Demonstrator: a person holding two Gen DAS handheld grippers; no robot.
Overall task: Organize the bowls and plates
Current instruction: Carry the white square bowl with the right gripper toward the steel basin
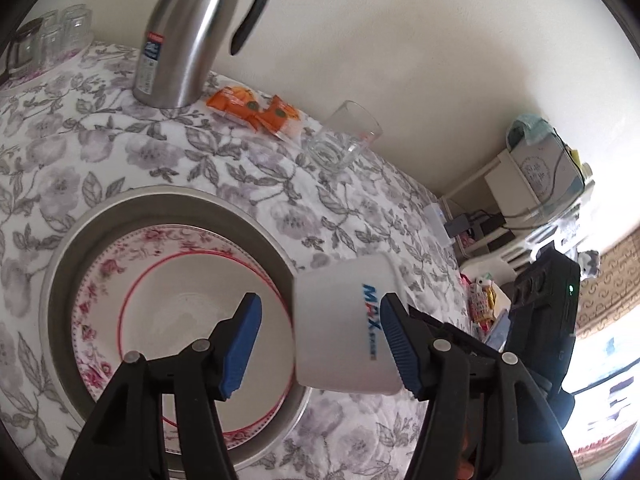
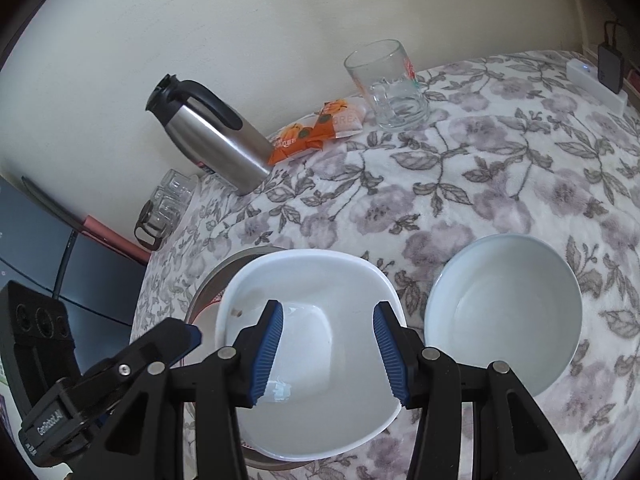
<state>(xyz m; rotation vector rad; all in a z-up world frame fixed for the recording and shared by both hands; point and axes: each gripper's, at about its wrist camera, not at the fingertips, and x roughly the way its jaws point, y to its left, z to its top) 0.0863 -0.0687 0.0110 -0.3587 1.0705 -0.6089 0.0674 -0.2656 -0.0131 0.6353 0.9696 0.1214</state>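
A floral-rimmed plate point(image 1: 160, 280) lies in a grey metal tray point(image 1: 64, 264) on the flowered tablecloth. A white square bowl point(image 2: 312, 320) with blue lettering on its side point(image 1: 344, 320) rests over the tray's right part; it looks tilted in the left wrist view. My left gripper point(image 1: 320, 344) is open around the bowl's outer wall, its right pad at the wall and its left pad apart from it. One of its fingers point(image 2: 188, 336) shows by the bowl's left rim. My right gripper point(image 2: 330, 354) hangs open above the bowl's inside, pads touching nothing. A round white bowl point(image 2: 504, 320) stands just to the right.
Along the wall stand a steel jug point(image 2: 216, 136), orange snack packets point(image 2: 316, 132) and a glass mug point(image 2: 388, 88). Several small glasses point(image 2: 168, 200) crowd the far left corner. A white power strip point(image 2: 596, 84) lies at the far right. Past the table's edge is a cluttered shelf point(image 1: 532, 184).
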